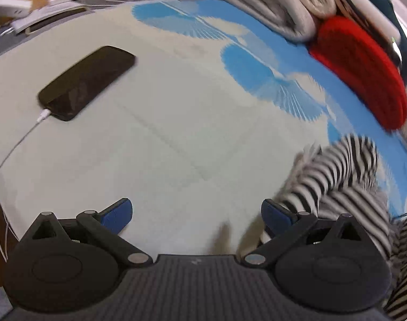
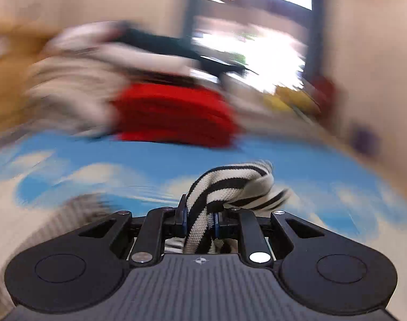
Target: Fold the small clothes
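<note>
Striped garment (image 2: 230, 187) pinched in your R gripper (image 2: 199, 220) to lift it; L gripper (image 1: 196, 214) jaws spread, empty, beside phone (image 1: 87, 83).

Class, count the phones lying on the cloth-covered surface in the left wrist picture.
1. The black phone lies at the upper left of the pale cloth, with a white cable plugged into its near end. Others may be hidden outside the view.
</note>
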Demonstrator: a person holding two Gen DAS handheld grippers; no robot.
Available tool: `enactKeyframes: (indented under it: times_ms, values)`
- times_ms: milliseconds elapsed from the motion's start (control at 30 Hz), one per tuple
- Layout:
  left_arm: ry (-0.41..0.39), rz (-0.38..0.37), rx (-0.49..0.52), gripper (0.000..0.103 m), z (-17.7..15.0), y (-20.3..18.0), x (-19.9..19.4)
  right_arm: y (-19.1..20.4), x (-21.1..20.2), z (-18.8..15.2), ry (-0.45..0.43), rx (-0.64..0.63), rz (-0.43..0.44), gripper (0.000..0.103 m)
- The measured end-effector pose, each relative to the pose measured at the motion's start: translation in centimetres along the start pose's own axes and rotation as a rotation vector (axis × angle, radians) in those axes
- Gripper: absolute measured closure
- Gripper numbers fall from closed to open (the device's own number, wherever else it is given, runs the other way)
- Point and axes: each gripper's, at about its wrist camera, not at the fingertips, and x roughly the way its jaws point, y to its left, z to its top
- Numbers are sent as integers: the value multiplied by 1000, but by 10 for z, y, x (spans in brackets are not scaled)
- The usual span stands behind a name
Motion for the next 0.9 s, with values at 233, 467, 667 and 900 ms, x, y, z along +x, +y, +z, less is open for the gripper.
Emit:
enactKeyframes:
  times_ms: [233, 467, 667, 900]
  values:
    - [32, -9, -29, 0, 5, 11, 4, 149, -2, -82, 128, -372, 311, 86]
    - [42, -18, -31, 0, 4, 12, 6, 109, -12, -34, -23, -172, 267, 87]
    - [23, 18, -71, 0, 9, 26, 6, 135, -22, -24, -46, -266, 376, 87]
    - [44, 3, -87, 0, 12, 34, 8, 160, -9, -88, 129, -254, 557, 56]
